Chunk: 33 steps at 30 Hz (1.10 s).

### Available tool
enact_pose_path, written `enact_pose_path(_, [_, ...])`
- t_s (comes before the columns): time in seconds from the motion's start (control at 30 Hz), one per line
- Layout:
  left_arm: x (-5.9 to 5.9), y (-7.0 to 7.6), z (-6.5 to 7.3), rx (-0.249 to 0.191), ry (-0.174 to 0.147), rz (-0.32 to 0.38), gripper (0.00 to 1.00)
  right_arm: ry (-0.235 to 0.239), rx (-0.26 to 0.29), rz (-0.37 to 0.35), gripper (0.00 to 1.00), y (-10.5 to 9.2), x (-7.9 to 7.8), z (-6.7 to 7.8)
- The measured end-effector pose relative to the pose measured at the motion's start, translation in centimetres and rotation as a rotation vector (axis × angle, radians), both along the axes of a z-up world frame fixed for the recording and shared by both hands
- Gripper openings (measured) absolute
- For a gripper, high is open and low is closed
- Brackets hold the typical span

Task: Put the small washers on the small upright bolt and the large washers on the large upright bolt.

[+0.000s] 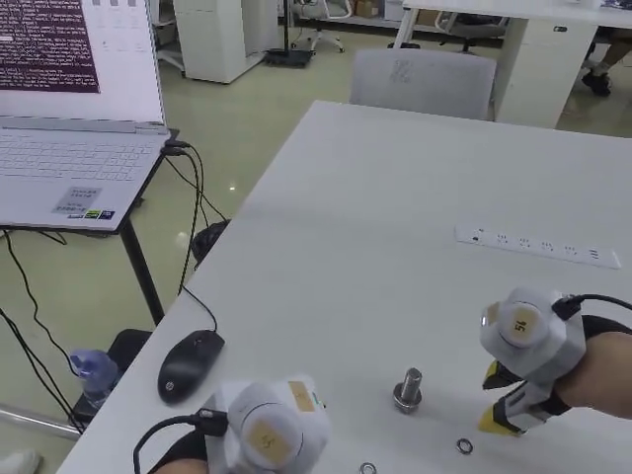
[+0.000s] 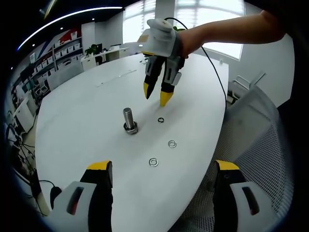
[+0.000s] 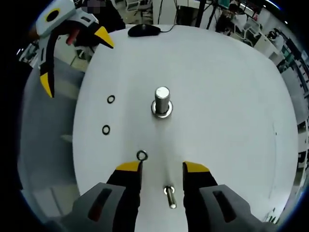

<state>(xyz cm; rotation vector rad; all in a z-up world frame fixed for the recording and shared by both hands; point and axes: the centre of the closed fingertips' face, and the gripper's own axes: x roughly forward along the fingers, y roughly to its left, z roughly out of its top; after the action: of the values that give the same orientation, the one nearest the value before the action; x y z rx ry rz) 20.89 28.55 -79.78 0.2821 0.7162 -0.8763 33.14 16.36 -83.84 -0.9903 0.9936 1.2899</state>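
The large upright bolt [image 1: 408, 388] [image 2: 129, 121] [image 3: 161, 101] stands on the white table with a washer at its base. Three small washers lie loose by the table edge [image 2: 161, 120] [image 2: 172, 143] [image 2: 153, 162]; two of them appear in the head view [image 1: 464, 446] [image 1: 367, 468]. My right gripper [image 3: 162, 167] [image 1: 509, 410] [image 2: 157, 95] hovers open, one washer [image 3: 141, 155] just off its left fingertip. A small bolt [image 3: 169, 195] sits between its fingers, untouched. My left gripper [image 2: 162, 166] [image 3: 75, 60] [image 1: 267, 434] is wide open and holds nothing, on the near side of the bolt.
A black mouse [image 1: 190, 360] [image 3: 144, 30] lies on the table's left edge. A white power strip [image 1: 541, 247] sits at the far right. An open laptop [image 1: 69, 158] rests on a separate stand to the left. A grey chair [image 1: 423, 81] is at the far end.
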Motion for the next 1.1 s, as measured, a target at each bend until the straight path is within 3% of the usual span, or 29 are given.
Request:
enact_pose_path(0.33, [-0.1,-0.1,0.0,-0.025,0.003,0.017,0.89,0.038,0.011,0.053,0.36,0.5,-1.9,-0.6])
enact_pose_path(0.6, [-0.1,-0.2,0.0,-0.022,0.000,0.013,0.89,0.029,0.011,0.069,0.34,0.5,-3.2,-1.6])
enact_pose_path(1.1, [-0.3,0.1,-0.1,-0.027,-0.001,0.025,0.88,0.006,-0.002,0.047,0.30,0.1,-3.3,-3.8])
